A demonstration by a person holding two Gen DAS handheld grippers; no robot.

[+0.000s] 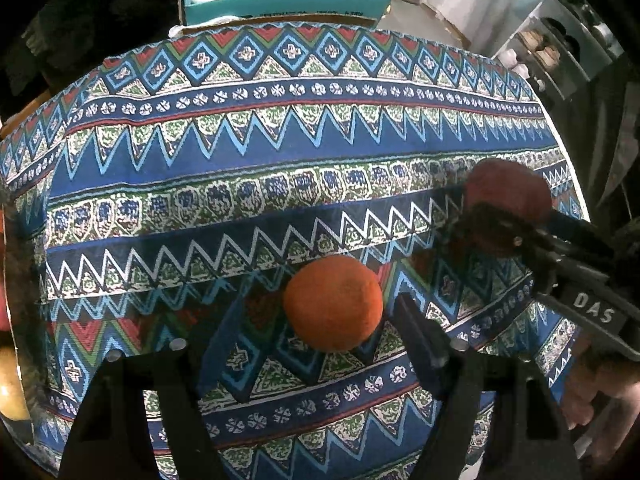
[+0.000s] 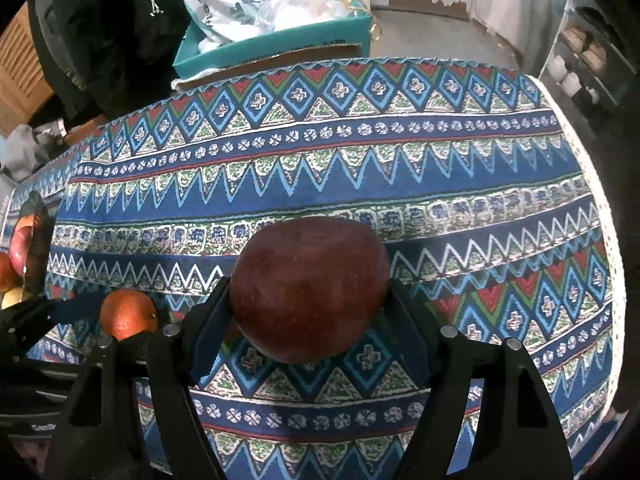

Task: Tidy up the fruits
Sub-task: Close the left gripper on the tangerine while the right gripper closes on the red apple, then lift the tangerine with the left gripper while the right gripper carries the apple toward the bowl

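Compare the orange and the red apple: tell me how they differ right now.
The orange is bright orange with a matte skin; the apple is dark red and bigger. The apple is clamped between the right gripper's fingers; the orange lies on the tablecloth between the left gripper's fingers, seemingly ungripped. Both are round fruits.

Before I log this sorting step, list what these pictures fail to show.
- Inside the bowl: right wrist view, cut by the left edge.
- Whether the apple touches the cloth: right wrist view, apple hides its underside.
- Apple's lower part: left wrist view, blurred, behind the right gripper.
- Inside the box: both views, bags cover it.
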